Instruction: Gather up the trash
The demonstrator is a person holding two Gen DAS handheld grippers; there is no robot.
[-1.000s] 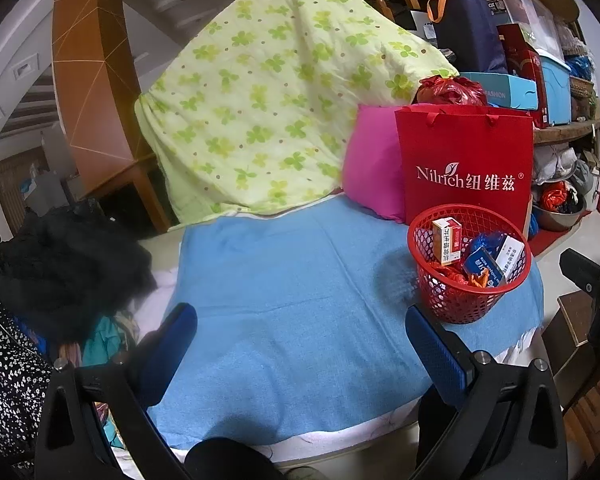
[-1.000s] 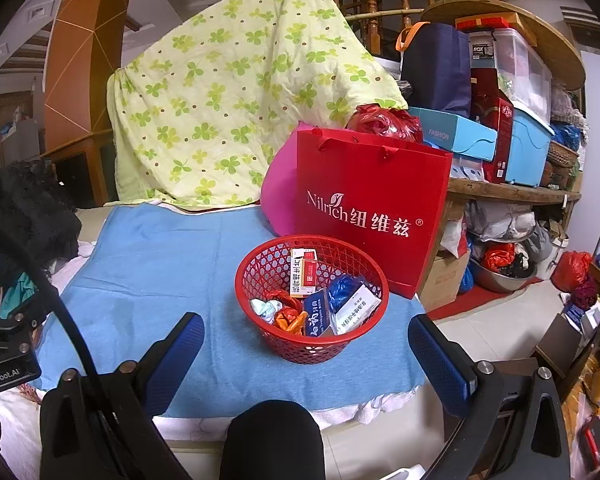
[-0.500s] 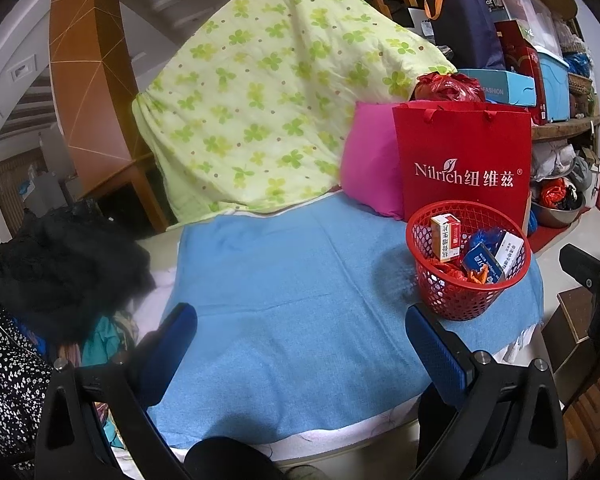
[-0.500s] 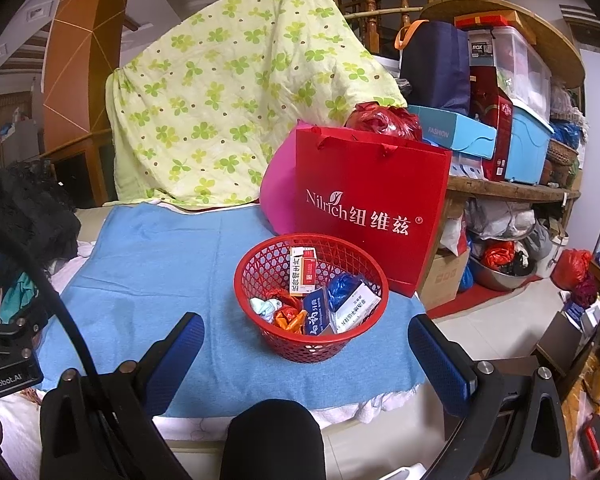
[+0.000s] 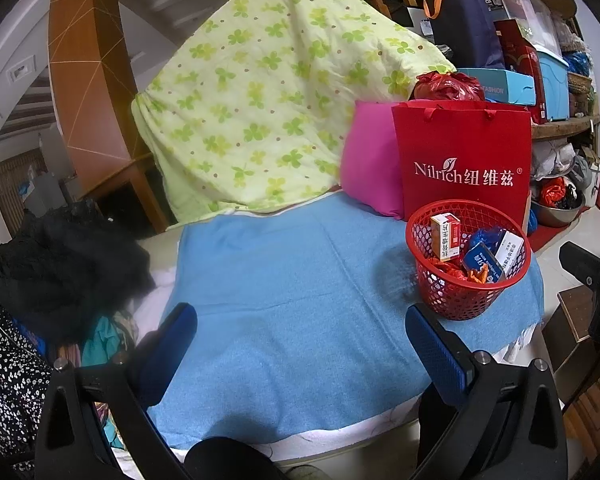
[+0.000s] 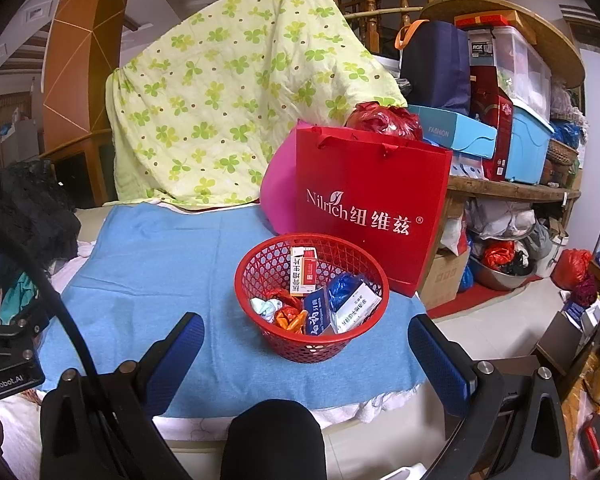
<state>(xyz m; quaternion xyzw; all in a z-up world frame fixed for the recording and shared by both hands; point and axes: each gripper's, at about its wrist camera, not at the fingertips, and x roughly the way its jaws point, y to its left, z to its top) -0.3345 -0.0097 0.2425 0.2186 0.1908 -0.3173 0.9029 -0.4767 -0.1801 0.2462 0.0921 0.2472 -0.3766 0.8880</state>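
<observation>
A red mesh basket [image 6: 260,268] stands on the blue cloth [image 6: 160,264] near its right edge. It holds a red-and-white box [image 6: 303,270], blue-and-white boxes [image 6: 356,308] and crumpled wrappers [image 6: 286,314]. In the left wrist view the basket [image 5: 420,240] is at the right. My left gripper [image 5: 300,320] is open and empty above the bare cloth [image 5: 284,280]. My right gripper [image 6: 306,328] is open and empty, held back in front of the basket.
A red paper bag [image 6: 372,208] and a pink cushion [image 6: 276,196] stand behind the basket. A green clover quilt [image 6: 228,100] leans at the back. Dark clothes [image 5: 52,264] pile at the left. Cluttered shelves [image 6: 500,120] and floor items are at the right.
Both views have shifted only slightly. The basket and its contents have not moved. Both grippers stay open.
</observation>
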